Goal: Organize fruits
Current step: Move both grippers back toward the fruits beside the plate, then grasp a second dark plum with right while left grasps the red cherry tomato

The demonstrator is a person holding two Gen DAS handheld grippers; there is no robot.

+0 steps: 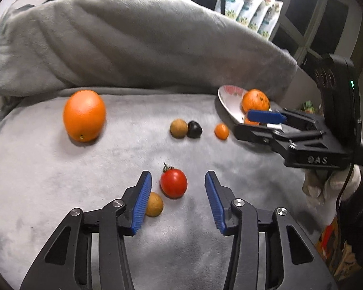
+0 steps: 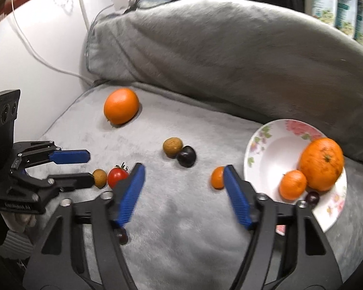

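Note:
My left gripper is open low over the grey blanket, with a red tomato between its jaws, untouched. A small brown fruit lies by its left finger. My right gripper is open and empty, and a small tangerine lies just past its right fingertip. Right of it, a flowered plate holds an orange, a small tangerine and a dark cherry. A large orange, a brown fruit and a dark plum lie loose further back.
A folded grey blanket rises as a wall behind the fruit. Another dark fruit lies under the right gripper's left finger. A white cable runs along the wall at the left. Gloved hands hold both grippers.

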